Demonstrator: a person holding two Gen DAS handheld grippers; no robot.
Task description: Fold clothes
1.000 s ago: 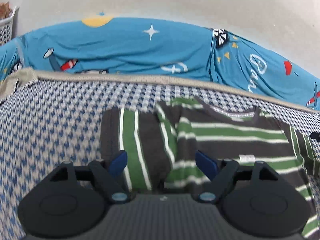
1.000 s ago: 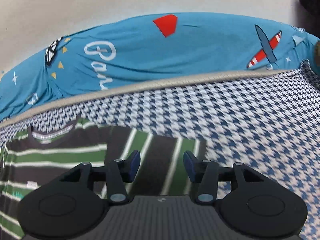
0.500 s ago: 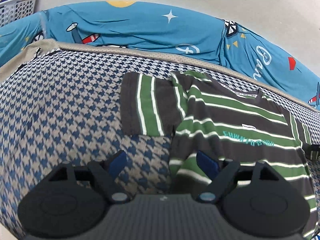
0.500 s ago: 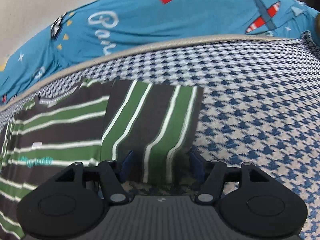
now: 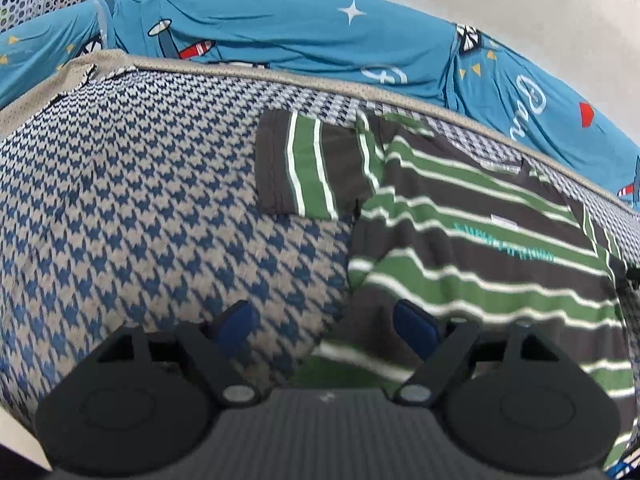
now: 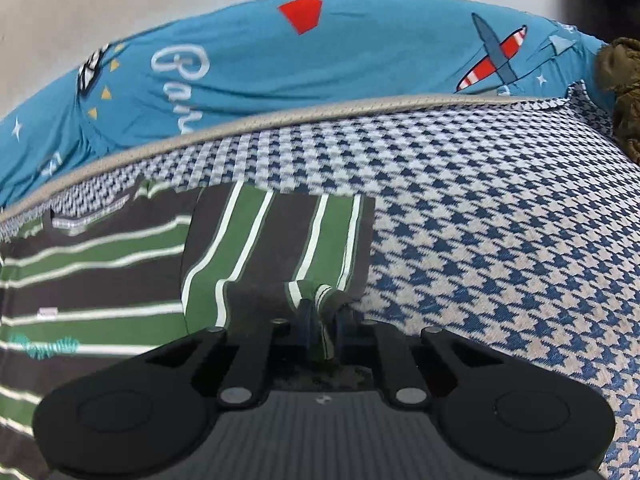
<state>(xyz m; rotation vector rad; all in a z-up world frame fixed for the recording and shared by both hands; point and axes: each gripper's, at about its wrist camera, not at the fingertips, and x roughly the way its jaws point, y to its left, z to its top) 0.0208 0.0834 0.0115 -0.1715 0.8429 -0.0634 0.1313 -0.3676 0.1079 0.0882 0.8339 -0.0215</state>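
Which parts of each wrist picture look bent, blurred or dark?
Left wrist view: the fisheye bows the beige edge band of the blue houndstooth cover; the grey, green and white striped T-shirt is smeared; corners go black. Right wrist view: the same bowing; the blue printed sheet looks soft; the right tool is sharper.

Both cameras sit on the tools, looking forward and down, close to the bed. Left sees the striped shirt (image 5: 460, 240) from its left, right (image 6: 120, 280) from its right.
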